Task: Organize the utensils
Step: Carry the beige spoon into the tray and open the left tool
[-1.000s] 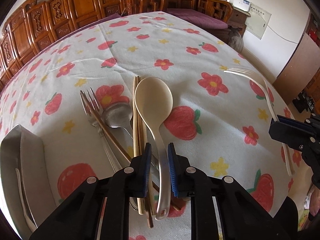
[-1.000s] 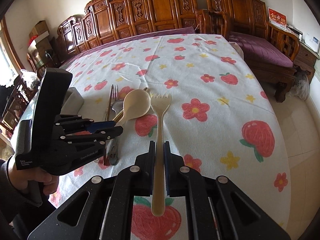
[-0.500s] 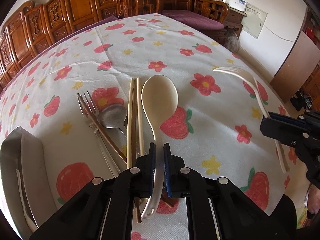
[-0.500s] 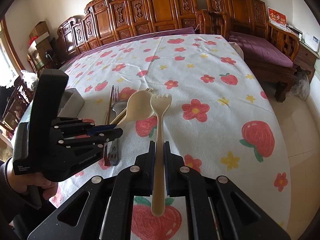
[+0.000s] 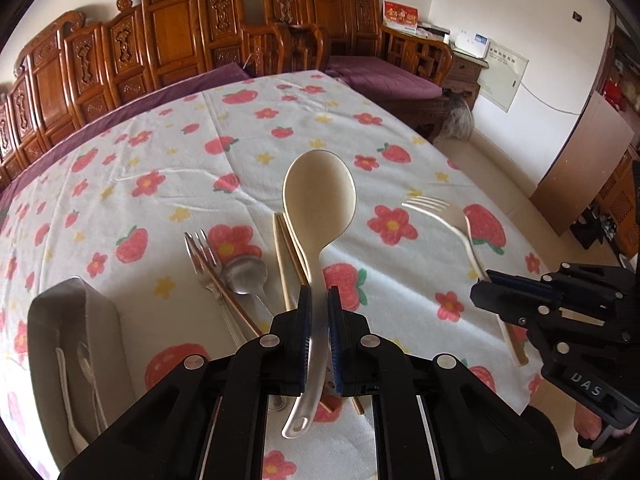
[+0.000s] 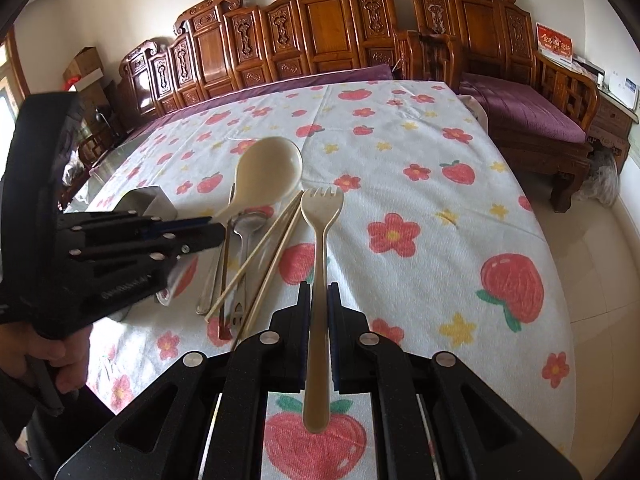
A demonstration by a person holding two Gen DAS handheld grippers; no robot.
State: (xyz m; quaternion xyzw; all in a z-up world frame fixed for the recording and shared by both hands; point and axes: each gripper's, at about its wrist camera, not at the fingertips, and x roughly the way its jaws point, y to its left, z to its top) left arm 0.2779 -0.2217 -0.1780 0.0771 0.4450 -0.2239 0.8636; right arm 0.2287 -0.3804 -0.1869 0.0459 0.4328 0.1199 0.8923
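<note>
My left gripper (image 5: 317, 300) is shut on the handle of a cream plastic spoon (image 5: 318, 200) and holds it raised above the table; the spoon also shows in the right wrist view (image 6: 266, 174). My right gripper (image 6: 319, 296) is shut on a cream plastic fork (image 6: 321, 216), held above the cloth; the fork also shows in the left wrist view (image 5: 460, 224). On the flowered tablecloth lie a metal fork (image 5: 204, 256), a metal spoon (image 5: 245, 276), brown chopsticks (image 5: 228, 304) and pale chopsticks (image 5: 286, 256).
A grey utensil tray (image 5: 72, 320) with white utensils inside stands at the table's left front. Carved wooden chairs (image 6: 320, 28) line the far side. The table edge drops to the floor at the right (image 6: 600, 280).
My left gripper closed on the cream spoon and lifted it off the pile, tilting its bowl upward. My right gripper keeps holding the cream fork, nearly still.
</note>
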